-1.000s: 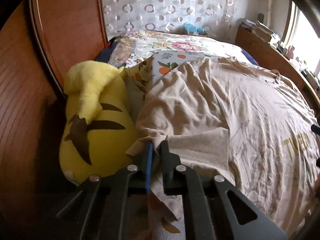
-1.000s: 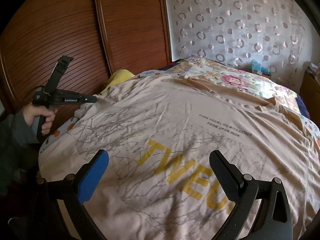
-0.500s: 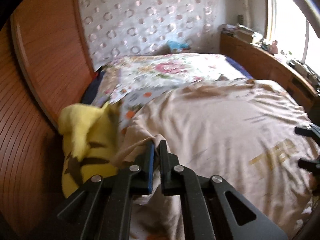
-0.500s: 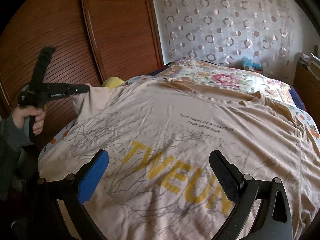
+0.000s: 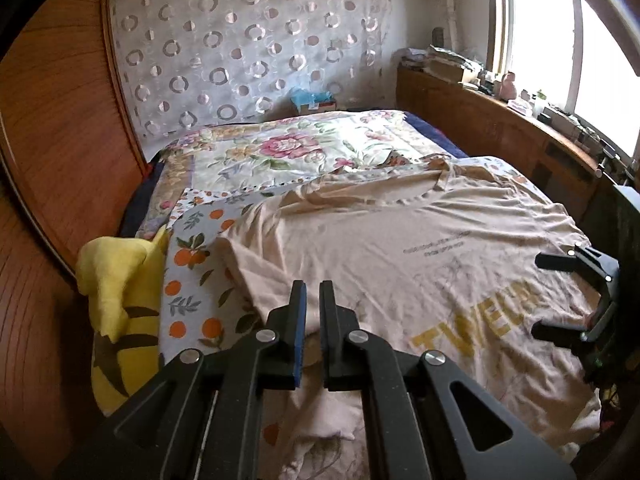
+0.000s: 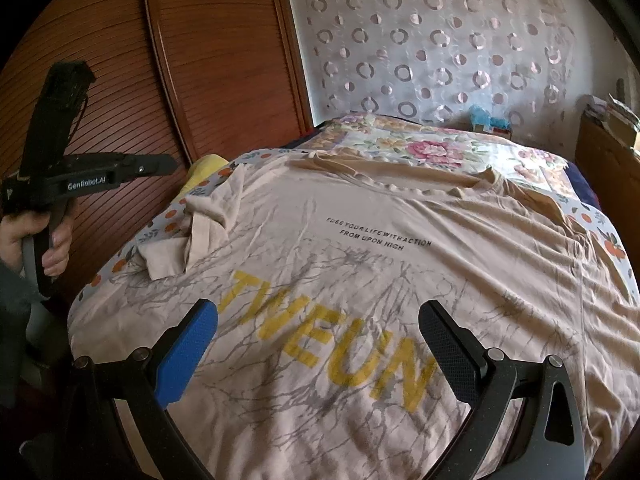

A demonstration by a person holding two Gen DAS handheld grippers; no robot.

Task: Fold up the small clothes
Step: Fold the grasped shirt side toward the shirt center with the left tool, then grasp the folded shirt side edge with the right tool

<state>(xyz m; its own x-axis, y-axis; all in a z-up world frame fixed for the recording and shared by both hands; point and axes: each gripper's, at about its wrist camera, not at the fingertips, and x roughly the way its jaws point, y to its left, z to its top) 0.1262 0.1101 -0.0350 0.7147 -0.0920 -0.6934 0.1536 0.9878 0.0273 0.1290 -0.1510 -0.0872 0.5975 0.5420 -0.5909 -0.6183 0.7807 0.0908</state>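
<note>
**Sleeve fold on the T-shirt: left gripper empty and closed, right gripper wide and waiting**

Nearest, the right gripper point(image 6: 318, 354) hovers with its jaws spread wide over the yellow lettering, holding nothing. The T-shirt point(image 6: 400, 280) lies face up across the bed point(image 6: 420, 148), hem near, collar far. At its left edge the sleeve point(image 6: 200, 232) sits turned in on the body in a bunched heap, not a flat fold. The left gripper point(image 5: 312, 304), jaws nearly together and empty, hangs above that edge; a hand point(image 6: 36, 240) holds it clear of the cloth. To do this well, I would judge: open, pinch the sleeve's outer corner, pull it flat and straight inward before the side goes over. The yellow plush point(image 5: 116, 300) crowds the left edge and could snag the cloth.
</note>
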